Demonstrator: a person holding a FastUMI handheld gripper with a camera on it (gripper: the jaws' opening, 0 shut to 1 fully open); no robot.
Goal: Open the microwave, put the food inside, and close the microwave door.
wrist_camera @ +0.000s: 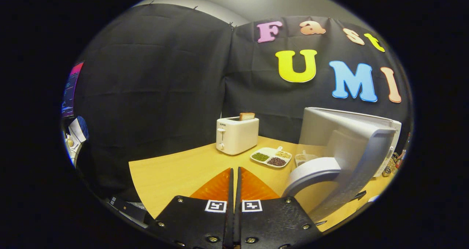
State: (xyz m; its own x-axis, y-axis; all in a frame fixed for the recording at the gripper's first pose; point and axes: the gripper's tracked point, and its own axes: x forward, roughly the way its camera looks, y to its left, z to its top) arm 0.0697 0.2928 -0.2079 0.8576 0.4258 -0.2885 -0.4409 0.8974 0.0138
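My gripper (235, 172) is shut with nothing between its fingers, low over the wooden table (176, 172). Right of the fingers stands the white microwave (389, 146), its door (348, 142) swung out toward me, with the curved handle (314, 171) just beside the right finger. Ahead of the fingers and slightly right lies a white divided plate (271, 157) holding green, brown and pale beans. The open door hides the inside of the oven.
A white toaster (236, 134) with a slice of bread (247, 116) sticking up stands at the back of the table, left of the plate. A small clear dish (303, 157) sits beside the door's far edge. The table's left edge drops off near the booth wall.
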